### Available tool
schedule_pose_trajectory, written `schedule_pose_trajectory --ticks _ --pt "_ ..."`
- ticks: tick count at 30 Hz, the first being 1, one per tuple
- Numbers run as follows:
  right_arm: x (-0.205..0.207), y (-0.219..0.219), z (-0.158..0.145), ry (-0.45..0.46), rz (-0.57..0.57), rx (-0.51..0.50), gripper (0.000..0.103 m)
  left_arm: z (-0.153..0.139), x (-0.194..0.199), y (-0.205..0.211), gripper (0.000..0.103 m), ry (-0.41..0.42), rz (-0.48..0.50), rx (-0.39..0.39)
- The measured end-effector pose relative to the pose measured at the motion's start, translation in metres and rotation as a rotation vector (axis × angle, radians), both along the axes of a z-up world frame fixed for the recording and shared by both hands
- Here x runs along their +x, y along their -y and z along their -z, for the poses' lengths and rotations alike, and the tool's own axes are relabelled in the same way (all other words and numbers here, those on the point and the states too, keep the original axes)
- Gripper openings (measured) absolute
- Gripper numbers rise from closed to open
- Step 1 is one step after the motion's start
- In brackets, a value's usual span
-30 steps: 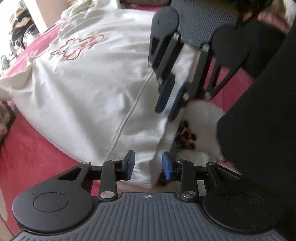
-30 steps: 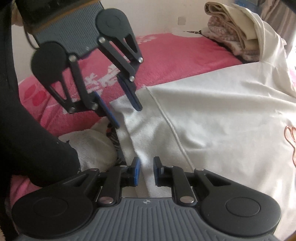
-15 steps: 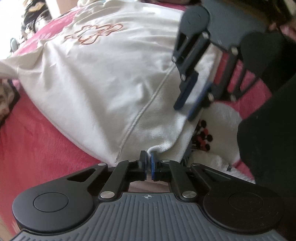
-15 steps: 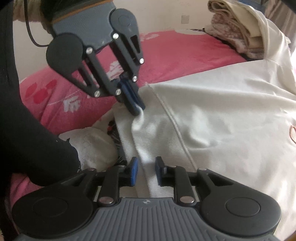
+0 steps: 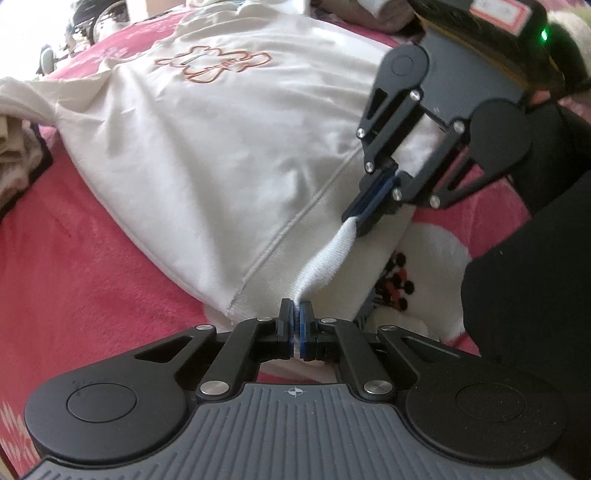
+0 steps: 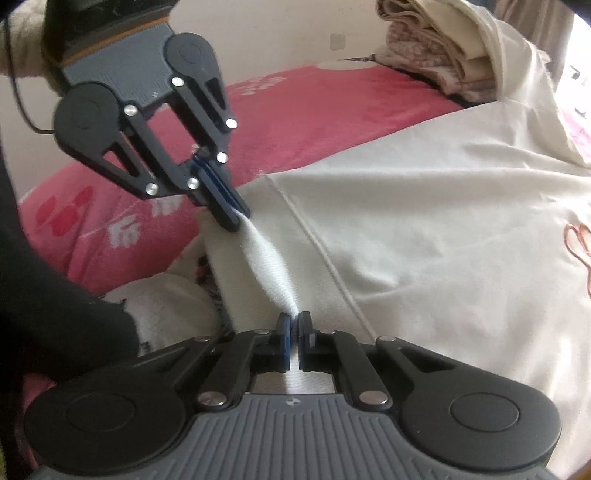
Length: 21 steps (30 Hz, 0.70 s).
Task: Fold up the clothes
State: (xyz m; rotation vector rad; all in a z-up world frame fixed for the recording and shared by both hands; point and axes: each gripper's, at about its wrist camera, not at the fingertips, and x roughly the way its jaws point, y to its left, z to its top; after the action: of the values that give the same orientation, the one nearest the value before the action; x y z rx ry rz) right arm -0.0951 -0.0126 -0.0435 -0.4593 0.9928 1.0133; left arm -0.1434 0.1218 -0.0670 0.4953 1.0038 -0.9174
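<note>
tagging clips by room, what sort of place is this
Most likely a bedroom at home. A cream sweatshirt lies spread on a pink plush blanket that seems to cover a bed, folded laundry is stacked at the far end, and a plain wall stands just behind it.

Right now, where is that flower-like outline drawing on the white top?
In the left wrist view, the outline sits upper centre on the white sweatshirt, far from both grippers.

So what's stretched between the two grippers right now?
The ribbed hem of the cream sweatshirt, pulled between left gripper and right gripper; both wrist views show it.
</note>
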Motion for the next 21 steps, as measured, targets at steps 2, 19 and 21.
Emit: schedule_pose_trajectory --ticks 2,19,21 --pt "-0.002 0.000 -0.004 -0.013 -0.026 -0.002 0.005 0.000 -0.002 -0.001 0.000 -0.002 0.022 0.005" --pt "-0.001 0.016 0.004 -0.205 0.144 0.082 0.016 0.007 0.006 0.001 0.005 -0.109 0.073 0.054" --pt "-0.011 0.036 -0.005 -0.217 0.247 0.152 0.021 -0.002 0.007 -0.004 0.013 -0.125 0.059 0.043"
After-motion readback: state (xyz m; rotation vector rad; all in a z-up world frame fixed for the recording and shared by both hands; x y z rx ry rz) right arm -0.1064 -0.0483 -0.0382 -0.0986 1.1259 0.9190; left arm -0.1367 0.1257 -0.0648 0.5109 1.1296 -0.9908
